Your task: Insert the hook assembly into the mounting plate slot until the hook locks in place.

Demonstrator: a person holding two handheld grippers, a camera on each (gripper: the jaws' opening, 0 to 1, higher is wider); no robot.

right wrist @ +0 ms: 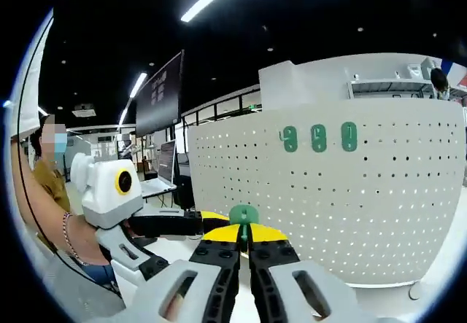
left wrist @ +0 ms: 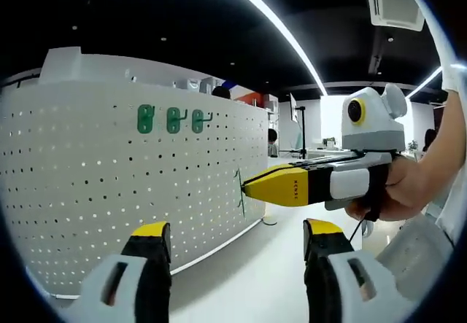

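Yellow-tipped jaws of the right gripper [right wrist: 244, 244] pinch a small green hook assembly [right wrist: 244, 214] at its stem, just beyond their tips. Likely light, rigid plastic. Left gripper [left wrist: 233, 239] gapes wide, empty, facing the pegboard [left wrist: 109, 184].

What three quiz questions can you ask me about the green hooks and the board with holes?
1. How many hanging hooks are on the white pegboard?
2. True or false: the left gripper has its fingers shut on a hook.
3. What is the right gripper pinching? A) a green hook B) a red ball C) nothing

Key: 1) three. 2) False, its fingers stand apart with nothing between them. 3) A.
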